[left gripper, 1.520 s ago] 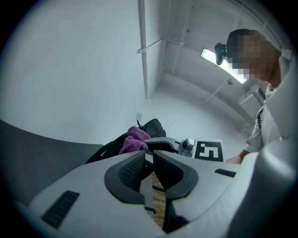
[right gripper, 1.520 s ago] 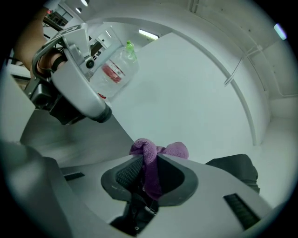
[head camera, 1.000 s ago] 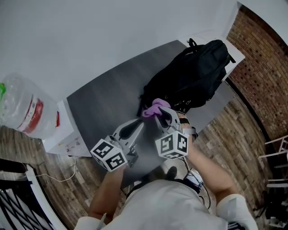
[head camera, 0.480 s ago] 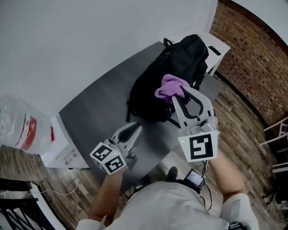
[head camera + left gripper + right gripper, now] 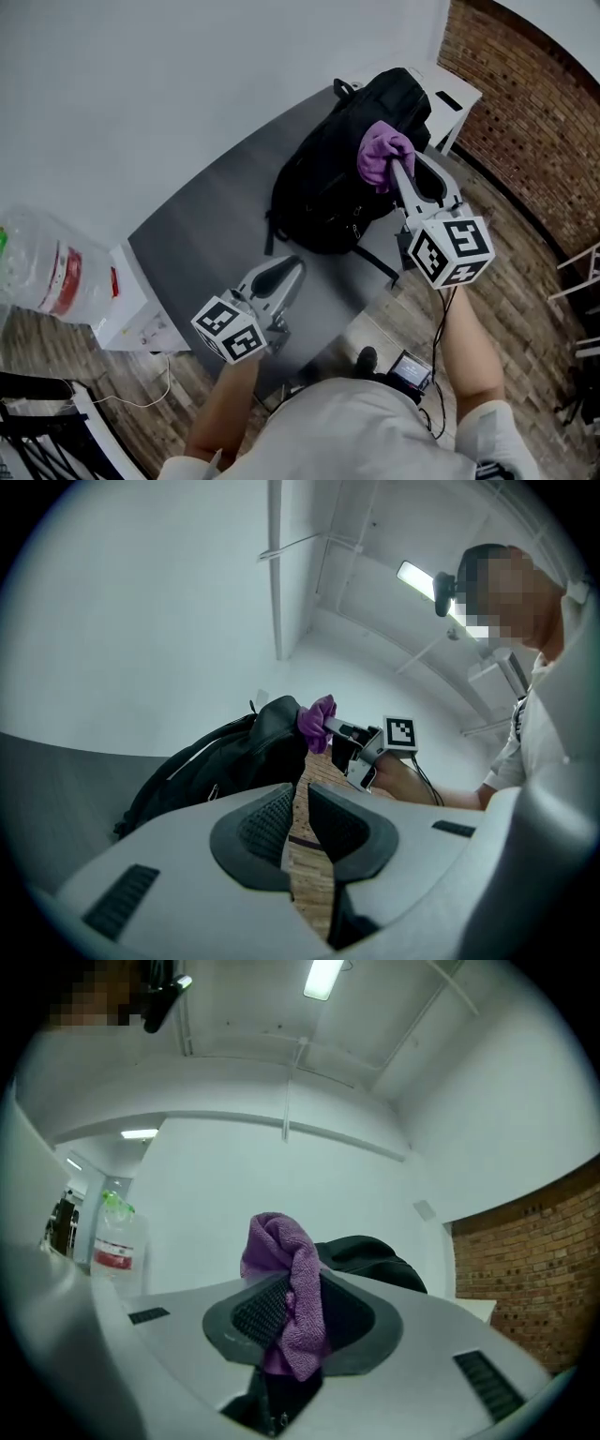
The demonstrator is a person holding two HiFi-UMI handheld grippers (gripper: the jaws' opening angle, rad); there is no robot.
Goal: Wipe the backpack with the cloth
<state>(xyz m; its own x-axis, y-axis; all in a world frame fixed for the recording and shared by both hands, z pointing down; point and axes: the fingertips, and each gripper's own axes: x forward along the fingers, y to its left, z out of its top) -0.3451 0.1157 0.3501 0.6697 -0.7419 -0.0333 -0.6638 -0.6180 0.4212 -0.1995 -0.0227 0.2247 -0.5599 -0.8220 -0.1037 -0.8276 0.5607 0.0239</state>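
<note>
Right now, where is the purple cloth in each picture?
Head view: purple cloth upper right of centre, in the right claw, by the black backpack.
Left gripper view: small, centre, beside the backpack's top.
Right gripper view: centre, pinched in that claw.
Shared landmark: the black backpack.

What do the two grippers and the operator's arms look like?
The left gripper and right gripper match: light grey bodies, dark ribbed pads, a white cube with black square markers. Black cable off the right one. White short sleeves.

Dark grey table, black backpack lying on its far end
</note>
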